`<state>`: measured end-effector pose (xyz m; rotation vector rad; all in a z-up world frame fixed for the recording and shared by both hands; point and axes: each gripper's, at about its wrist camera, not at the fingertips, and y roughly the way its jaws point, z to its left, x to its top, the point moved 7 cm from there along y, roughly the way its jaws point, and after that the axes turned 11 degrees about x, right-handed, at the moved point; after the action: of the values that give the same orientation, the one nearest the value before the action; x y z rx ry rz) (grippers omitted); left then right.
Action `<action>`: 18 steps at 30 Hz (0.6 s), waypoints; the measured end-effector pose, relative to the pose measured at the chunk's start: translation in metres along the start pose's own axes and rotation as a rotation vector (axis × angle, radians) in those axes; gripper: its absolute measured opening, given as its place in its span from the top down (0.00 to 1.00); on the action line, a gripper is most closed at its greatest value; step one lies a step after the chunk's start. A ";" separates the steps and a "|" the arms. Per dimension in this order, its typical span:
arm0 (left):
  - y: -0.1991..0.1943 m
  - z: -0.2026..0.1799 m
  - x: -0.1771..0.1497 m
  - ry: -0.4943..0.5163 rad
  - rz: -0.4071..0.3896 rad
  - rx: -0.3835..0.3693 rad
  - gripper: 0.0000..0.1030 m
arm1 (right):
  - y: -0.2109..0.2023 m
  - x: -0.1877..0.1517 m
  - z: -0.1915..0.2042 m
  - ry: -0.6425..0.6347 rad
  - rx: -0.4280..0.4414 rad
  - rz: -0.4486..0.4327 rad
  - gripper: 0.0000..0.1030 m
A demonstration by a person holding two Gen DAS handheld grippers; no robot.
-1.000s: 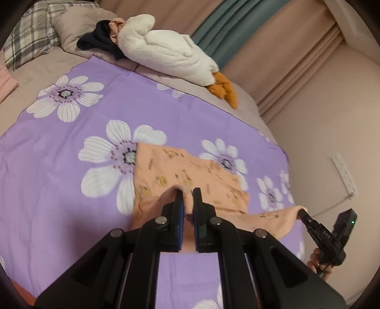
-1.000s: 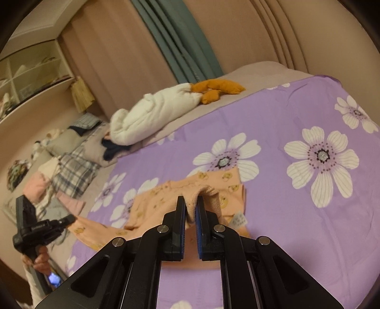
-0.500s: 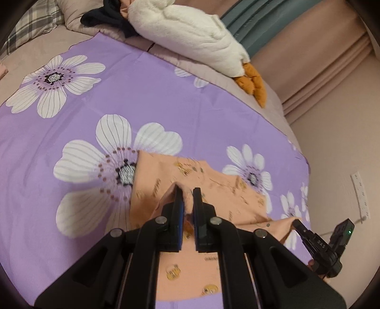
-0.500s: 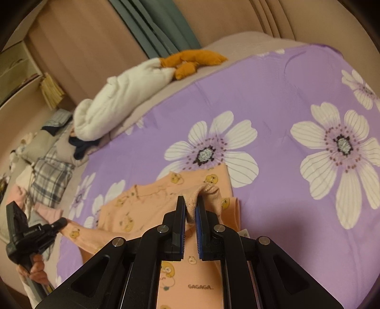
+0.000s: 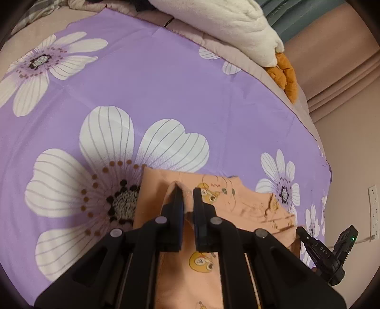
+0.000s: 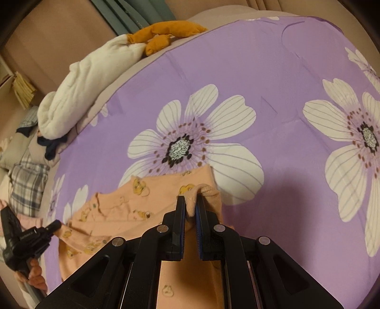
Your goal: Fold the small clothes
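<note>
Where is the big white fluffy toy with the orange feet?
The white plush toy lies at the far edge of the bed, beyond the purple flowered sheet: upper right in the left wrist view, upper left in the right wrist view, before the curtains.

purple floral bedspread (image 5: pixel 166 90), white plush goose (image 5: pixel 225 26), plaid pillow (image 6: pixel 28 187)

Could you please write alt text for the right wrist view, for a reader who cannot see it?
The right gripper pinches a fold of a peach printed garment over a purple flowered bedspread. At far left, the left gripper holds the garment's other end.

Both wrist views look steeply down, close over the bedspread (image 5: pixel 166 78).
</note>
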<state>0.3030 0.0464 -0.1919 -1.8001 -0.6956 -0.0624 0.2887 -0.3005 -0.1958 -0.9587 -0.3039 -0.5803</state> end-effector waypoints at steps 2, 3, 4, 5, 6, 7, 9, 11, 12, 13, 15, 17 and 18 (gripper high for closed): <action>0.007 0.000 0.003 0.008 0.007 0.012 0.92 | 0.005 0.002 -0.004 -0.009 -0.037 0.008 0.91; 0.011 0.000 0.004 0.017 0.010 0.025 0.92 | 0.007 0.005 -0.005 -0.014 -0.051 0.010 0.91; 0.013 -0.001 0.006 0.026 0.006 0.040 0.90 | 0.008 0.006 -0.005 -0.022 -0.061 0.012 0.91; 0.014 0.000 0.009 0.035 -0.004 0.057 0.90 | 0.007 0.008 -0.006 -0.025 -0.064 0.012 0.91; 0.014 0.001 0.011 0.043 -0.019 0.067 0.90 | 0.007 0.009 -0.006 -0.022 -0.062 0.011 0.90; 0.013 0.001 0.014 0.048 -0.033 0.073 0.91 | 0.005 0.012 -0.007 -0.015 -0.056 0.005 0.84; 0.011 0.004 0.020 0.053 -0.055 0.086 0.91 | -0.001 0.018 -0.010 -0.011 -0.072 -0.030 0.62; 0.009 0.006 0.024 0.063 -0.070 0.098 0.90 | -0.010 0.024 -0.012 -0.016 -0.099 -0.069 0.50; 0.007 0.008 0.025 0.067 -0.074 0.102 0.90 | -0.017 0.027 -0.014 -0.017 -0.102 -0.083 0.50; 0.006 0.010 0.026 0.068 -0.077 0.103 0.90 | -0.019 0.029 -0.015 -0.015 -0.099 -0.088 0.50; 0.001 0.014 0.027 0.064 -0.079 0.099 0.88 | -0.026 0.032 -0.018 -0.009 -0.097 -0.099 0.50; -0.003 0.019 0.027 0.060 -0.077 0.101 0.78 | -0.031 0.034 -0.021 -0.016 -0.109 -0.103 0.50; -0.007 0.021 0.026 0.059 -0.078 0.099 0.76 | -0.032 0.034 -0.022 -0.024 -0.114 -0.101 0.50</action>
<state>0.3152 0.0776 -0.1836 -1.6697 -0.7147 -0.1310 0.2967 -0.3437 -0.1694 -1.0652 -0.3445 -0.6843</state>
